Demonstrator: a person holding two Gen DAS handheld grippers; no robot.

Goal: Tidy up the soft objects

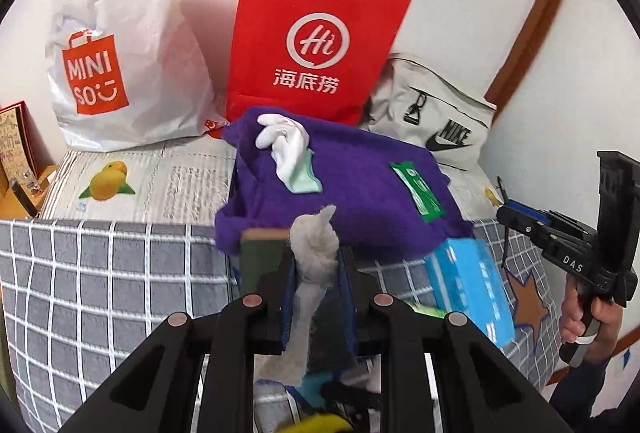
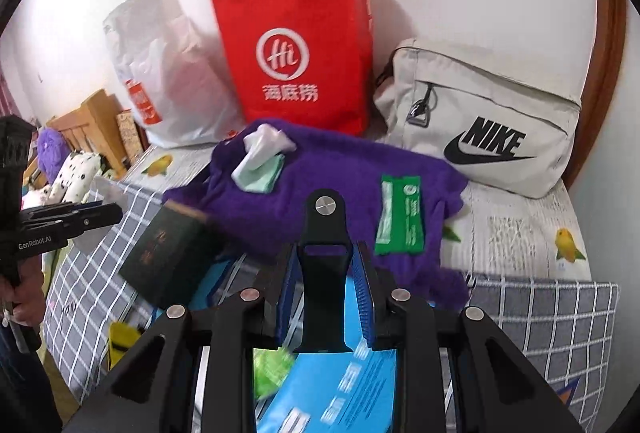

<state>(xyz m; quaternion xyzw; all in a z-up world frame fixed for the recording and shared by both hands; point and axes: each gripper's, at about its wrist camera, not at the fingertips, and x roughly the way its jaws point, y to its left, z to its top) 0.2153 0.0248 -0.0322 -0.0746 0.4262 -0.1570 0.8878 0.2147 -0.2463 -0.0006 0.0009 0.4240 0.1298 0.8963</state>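
Grey rag (image 1: 314, 253) hangs limp betw. the fingers of the left hand-held gripper (image 1: 314, 273), pinched mid-length w/ both ends flopping, above the near edge of the bed (image 1: 100, 265); it looks light, soft, non-fragile, so a pinch anywhere on a bunched fold should do. Right hand-held gripper (image 2: 324, 297) is nearly closed w/ nothing betw. its fingers, over the blue box (image 2: 340, 373) at the near edge. Purple towel (image 1: 340, 185) lies mid-bed w/ a white glove (image 1: 286, 145) and green packet (image 1: 418, 191) on it; prob. bulkier, best taken at a corner fold.
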